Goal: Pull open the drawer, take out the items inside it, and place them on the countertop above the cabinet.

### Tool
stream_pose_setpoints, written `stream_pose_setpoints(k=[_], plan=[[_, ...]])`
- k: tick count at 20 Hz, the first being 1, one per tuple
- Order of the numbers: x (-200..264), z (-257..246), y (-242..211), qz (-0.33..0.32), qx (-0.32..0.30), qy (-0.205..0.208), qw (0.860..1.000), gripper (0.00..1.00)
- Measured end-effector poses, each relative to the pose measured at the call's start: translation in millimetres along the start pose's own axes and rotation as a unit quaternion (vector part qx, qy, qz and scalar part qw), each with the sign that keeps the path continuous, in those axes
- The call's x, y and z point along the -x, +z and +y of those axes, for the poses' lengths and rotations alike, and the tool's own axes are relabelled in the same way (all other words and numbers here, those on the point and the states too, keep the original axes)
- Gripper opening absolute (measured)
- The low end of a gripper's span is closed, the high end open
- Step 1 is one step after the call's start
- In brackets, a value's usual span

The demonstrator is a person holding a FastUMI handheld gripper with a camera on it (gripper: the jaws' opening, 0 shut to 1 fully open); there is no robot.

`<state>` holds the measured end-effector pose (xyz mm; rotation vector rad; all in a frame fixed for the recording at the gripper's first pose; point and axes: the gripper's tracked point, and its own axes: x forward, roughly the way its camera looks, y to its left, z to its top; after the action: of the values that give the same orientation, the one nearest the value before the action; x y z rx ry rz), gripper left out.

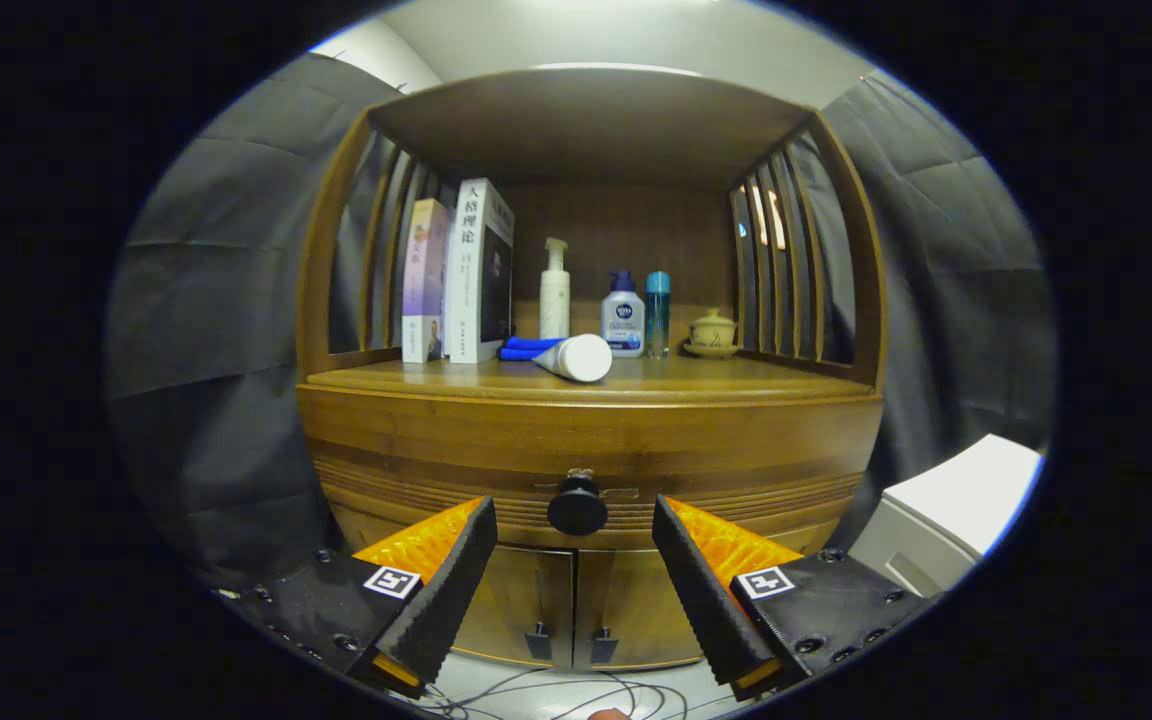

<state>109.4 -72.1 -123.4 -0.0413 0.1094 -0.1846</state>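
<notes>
A brown wooden cabinet stands straight ahead of me, its drawer point(586, 470) closed with a round dark knob point(577, 506) at the middle of the front. My gripper point(576, 535) is open, its two fingers spread to either side of the knob and slightly below it, touching nothing. Above the drawer is the countertop point(736, 380). On it a white tube point(576, 357) lies on its side, in front of a blue cloth point(529, 347).
At the back of the countertop stand two books point(461, 275), a white pump bottle point(555, 290), a blue-capped bottle point(623, 315), a slim teal bottle point(657, 313) and a small lidded cup point(713, 331). Two lower doors point(576, 600) sit under the drawer. A white box point(956, 510) stands at right; cables point(556, 695) lie on the floor.
</notes>
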Motion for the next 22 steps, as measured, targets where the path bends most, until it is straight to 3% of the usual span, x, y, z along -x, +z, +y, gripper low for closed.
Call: stream_pose_setpoints(k=[11,22], plan=[[107,8,40,-0.043,-0.032,0.053,0.997,0.99],[126,-4,56,-0.064,-0.045,0.055,0.995,0.97]])
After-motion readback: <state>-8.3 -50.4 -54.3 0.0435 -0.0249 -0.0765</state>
